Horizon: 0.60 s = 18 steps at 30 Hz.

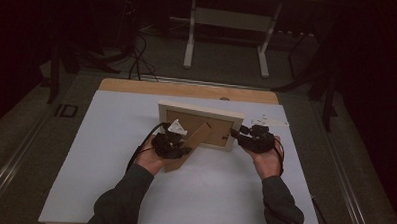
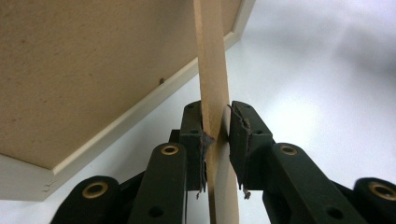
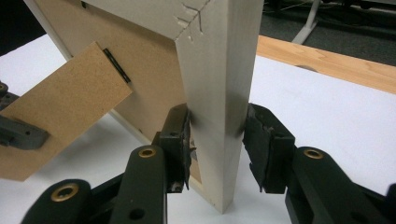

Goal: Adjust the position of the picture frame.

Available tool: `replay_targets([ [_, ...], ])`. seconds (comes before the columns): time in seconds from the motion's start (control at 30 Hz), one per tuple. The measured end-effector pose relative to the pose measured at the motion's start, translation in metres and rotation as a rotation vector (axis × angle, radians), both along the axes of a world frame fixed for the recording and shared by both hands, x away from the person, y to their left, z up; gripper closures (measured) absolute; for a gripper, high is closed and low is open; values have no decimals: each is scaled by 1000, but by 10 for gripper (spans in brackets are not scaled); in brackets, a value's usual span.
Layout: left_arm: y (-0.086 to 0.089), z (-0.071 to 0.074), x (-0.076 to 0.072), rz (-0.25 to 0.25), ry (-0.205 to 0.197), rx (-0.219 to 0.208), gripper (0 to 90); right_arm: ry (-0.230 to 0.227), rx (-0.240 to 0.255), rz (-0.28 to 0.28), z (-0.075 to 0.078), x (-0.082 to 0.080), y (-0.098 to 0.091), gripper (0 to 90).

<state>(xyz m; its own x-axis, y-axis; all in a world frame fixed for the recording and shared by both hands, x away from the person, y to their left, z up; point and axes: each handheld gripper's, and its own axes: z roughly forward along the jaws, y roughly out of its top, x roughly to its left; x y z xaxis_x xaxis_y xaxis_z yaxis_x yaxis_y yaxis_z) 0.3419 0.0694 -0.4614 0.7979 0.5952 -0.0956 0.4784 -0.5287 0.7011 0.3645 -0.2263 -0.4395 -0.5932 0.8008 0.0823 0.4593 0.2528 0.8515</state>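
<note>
The left gripper [image 2: 215, 140] has its two black jaws set narrow around the thin edge of the fold-out stand [image 2: 212, 70], a flat strip of brown fibreboard; the left pad touches the strip, while whether the right pad presses on it I cannot tell, since a sliver of light seems to run there. The right gripper [image 3: 217, 135] straddles the pale wooden side rail of the picture frame [image 3: 219, 84], its left pad against the wood and its right pad seeming to meet the other face, so it looks clamped on the rail. From above, the left gripper [image 1: 169, 143] sits at about seven o'clock of the frame [image 1: 201, 111] and the right gripper [image 1: 254, 139] at about four o'clock, each in a hand with a dark sleeve coming in from six o'clock. The frame stands near the middle of the white table sheet [image 1: 110, 154], back towards the person: a matt, grainy brown backboard inside a smooth cream border with mitred corners. The room is dim, so the jaw tips blur into dark lumps in the high view, and the frame's front face is hidden. A bare wooden strip [image 1: 137, 86] of tabletop shows at twelve o'clock.
</note>
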Motion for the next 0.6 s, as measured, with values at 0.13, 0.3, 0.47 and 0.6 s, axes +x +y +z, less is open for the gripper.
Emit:
replay_targets([
  [0.13,-2,0,-5,-6,-9,-3,764,-5,4,-5,-1,-4,0,611],
  [0.3,-2,-2,-10,-13,-12,-7,773,-11,7,2,-2,-9,0,608],
  [0.47,0,-6,-14,-13,-14,-17,787,-15,6,11,-3,-14,-1,605],
  [0.6,0,-8,-18,-18,-16,-22,795,-24,-1,18,-3,-19,-1,603],
])
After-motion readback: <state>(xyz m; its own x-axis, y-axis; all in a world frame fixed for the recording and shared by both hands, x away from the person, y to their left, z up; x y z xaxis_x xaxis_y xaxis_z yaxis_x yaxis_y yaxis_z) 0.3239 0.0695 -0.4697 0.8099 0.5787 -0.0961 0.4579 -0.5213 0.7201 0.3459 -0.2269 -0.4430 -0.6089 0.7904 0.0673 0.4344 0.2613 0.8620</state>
